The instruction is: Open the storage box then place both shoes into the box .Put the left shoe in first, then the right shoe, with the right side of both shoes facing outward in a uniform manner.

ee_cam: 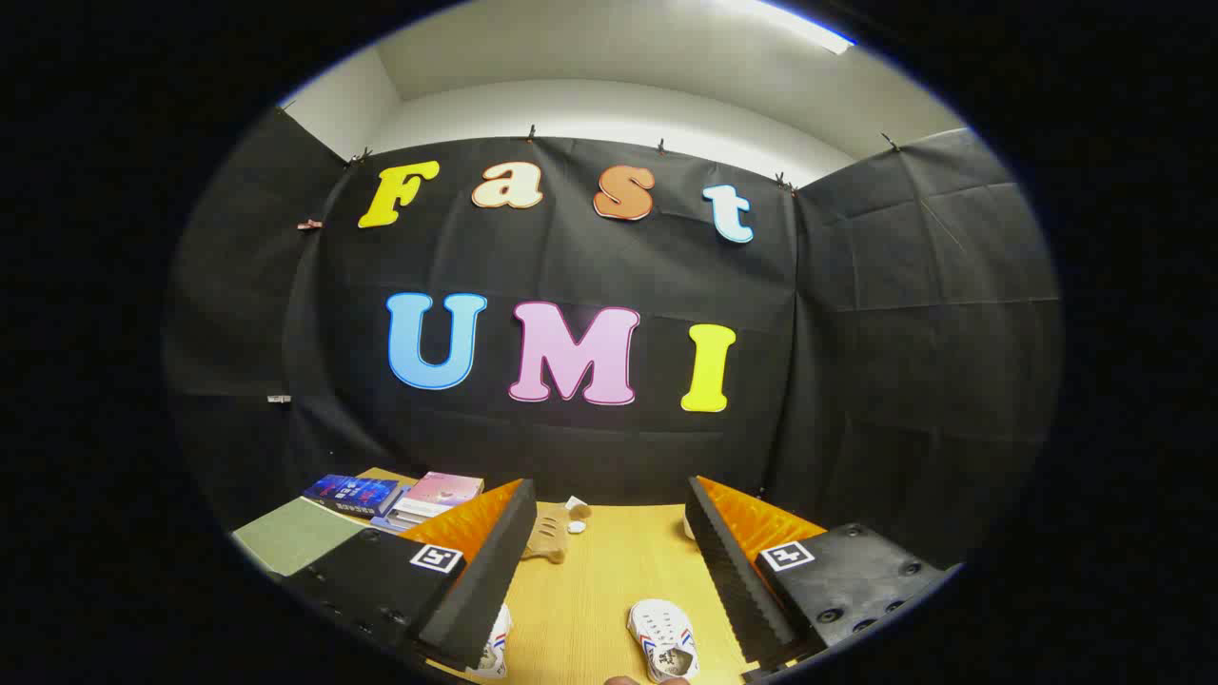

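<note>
1. Tongs [609, 580] hang above the bench [590, 590] with both fingers spread wide and nothing between them.
2. Nearest, down between the fingers, lie two white shoes with red and blue stripes: one shoe [663, 639] just inside the right finger, the other shoe [495, 649] half hidden under the tip of the left finger. Which is the left shoe I cannot tell from here.
3. A small rounded shape at the very near edge by the first shoe may be a fingertip; too little shows to be sure.
4. Farther along the bench sit a tan object [550, 535] and some small white bits [576, 514], unclear what they are.
5. Off beyond the left finger lie a stack of books [400, 497] and a green board [297, 538].
6. The storage box I cannot pick out, so the opening step seems not yet begun. To do it well, I would tilt the tongs down, find the box and its lid first, and leave the shoes alone until it stands open.
</note>
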The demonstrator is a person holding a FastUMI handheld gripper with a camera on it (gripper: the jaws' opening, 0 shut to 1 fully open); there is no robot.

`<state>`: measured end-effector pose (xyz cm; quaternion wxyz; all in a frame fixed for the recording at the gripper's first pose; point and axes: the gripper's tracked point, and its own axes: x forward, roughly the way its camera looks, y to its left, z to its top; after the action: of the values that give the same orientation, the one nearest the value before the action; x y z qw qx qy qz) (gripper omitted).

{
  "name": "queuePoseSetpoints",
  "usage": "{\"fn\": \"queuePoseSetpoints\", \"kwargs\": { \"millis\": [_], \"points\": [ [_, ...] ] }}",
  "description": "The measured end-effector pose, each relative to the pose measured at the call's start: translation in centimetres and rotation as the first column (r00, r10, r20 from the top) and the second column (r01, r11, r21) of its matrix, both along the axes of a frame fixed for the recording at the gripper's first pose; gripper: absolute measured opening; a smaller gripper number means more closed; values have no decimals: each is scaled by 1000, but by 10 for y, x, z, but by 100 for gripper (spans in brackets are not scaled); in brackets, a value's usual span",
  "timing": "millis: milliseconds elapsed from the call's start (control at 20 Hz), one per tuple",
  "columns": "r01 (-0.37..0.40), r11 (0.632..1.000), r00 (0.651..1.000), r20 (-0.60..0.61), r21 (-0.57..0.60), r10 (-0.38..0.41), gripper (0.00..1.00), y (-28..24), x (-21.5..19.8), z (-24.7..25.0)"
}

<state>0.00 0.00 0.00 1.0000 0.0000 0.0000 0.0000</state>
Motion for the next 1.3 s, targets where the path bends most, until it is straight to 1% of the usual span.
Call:
{"fn": "queuePoseSetpoints", "kwargs": {
  "millis": [200, 800, 950, 1200, 1300],
  "points": [
    [-10, 1000, 1000, -22, 27, 11, 97, 9, -4, -6],
    [24, 999, 996, -91, 47, -20, 97, 3, -3, -30],
    [2, 999, 995, -103, 54, 4, 97, 15, 2, -34],
    [-41, 996, 984, -170, 84, 54, 97, 33, 11, -54],
    [-74, 993, 976, -197, 96, 92, 97, 43, 15, -64]
  ]
}}
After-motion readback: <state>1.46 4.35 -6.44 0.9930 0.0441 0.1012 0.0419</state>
